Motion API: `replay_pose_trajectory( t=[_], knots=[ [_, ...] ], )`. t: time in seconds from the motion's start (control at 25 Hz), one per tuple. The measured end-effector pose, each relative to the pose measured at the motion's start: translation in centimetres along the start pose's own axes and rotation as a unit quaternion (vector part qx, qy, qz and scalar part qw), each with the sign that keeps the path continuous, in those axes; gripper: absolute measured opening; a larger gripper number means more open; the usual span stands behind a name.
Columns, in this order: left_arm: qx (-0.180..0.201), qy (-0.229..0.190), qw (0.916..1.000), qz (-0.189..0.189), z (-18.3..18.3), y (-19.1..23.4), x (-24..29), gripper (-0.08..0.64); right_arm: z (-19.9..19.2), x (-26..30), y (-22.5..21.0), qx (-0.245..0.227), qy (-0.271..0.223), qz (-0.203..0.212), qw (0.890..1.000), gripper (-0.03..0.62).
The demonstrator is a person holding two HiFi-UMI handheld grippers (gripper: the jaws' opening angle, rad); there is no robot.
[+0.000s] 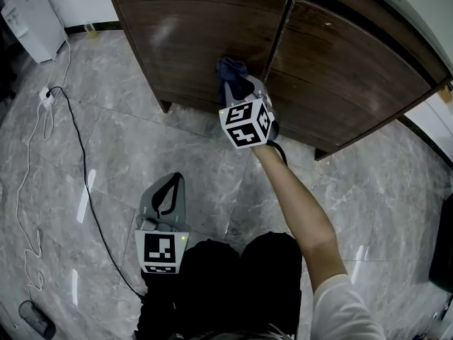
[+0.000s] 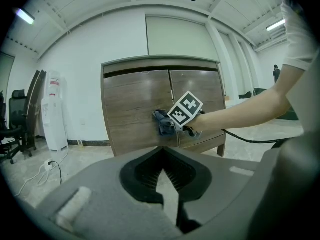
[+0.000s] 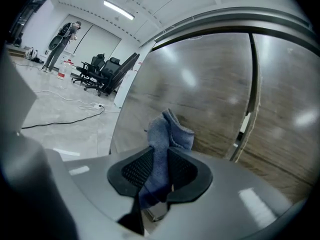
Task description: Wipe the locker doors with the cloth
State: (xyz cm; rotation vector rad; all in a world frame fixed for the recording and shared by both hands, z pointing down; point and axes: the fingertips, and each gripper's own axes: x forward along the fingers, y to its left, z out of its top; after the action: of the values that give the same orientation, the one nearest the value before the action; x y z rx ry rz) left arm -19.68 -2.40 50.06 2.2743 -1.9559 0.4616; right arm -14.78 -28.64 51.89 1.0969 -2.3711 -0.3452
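The locker is a dark wooden cabinet with a left door (image 1: 205,34) and a right door (image 1: 347,69). My right gripper (image 1: 237,85) is shut on a blue-grey cloth (image 1: 230,68) and holds it against the lower part of the left door, close to the seam between the doors. In the right gripper view the cloth (image 3: 170,131) stands up between the black pads (image 3: 135,169) of the gripper (image 3: 160,159). From the left gripper view, cloth (image 2: 161,121) and door (image 2: 135,104) lie ahead. My left gripper (image 1: 170,184) hangs low over the floor, jaws together and empty.
A white appliance (image 1: 32,20) stands left of the locker, with a power strip (image 1: 47,96) and a black cable (image 1: 78,161) trailing over the marble floor. A dark cylinder (image 1: 35,319) lies at bottom left. Office chairs (image 3: 95,71) and a person (image 3: 62,39) are far off.
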Motion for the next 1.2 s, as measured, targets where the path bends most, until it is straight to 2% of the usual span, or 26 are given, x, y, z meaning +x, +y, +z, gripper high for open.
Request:
replay_pose_trajectory(
  t=[0.4,0.8,1.0,1.2],
  knots=[
    [-0.006,0.009,0.9999,0.008,-1.0,1.1,-0.2,0.003,-3.6,2.4,3.3,-0.005,0.03,0.024,0.999,0.094],
    [-0.004,0.021,0.9996,0.02,-2.0,2.2,-0.6,0.003,-7.5,4.5,6.3,0.011,0.064,0.051,0.997,0.094],
    [-0.003,0.023,0.9995,0.021,-2.2,2.5,-0.6,0.003,-6.6,4.6,6.5,0.011,0.054,0.051,0.997,0.094],
    [-0.002,0.019,0.9996,0.021,-1.9,2.5,-0.8,0.003,-2.8,3.7,5.1,-0.002,0.024,0.038,0.999,0.094]
  ],
)
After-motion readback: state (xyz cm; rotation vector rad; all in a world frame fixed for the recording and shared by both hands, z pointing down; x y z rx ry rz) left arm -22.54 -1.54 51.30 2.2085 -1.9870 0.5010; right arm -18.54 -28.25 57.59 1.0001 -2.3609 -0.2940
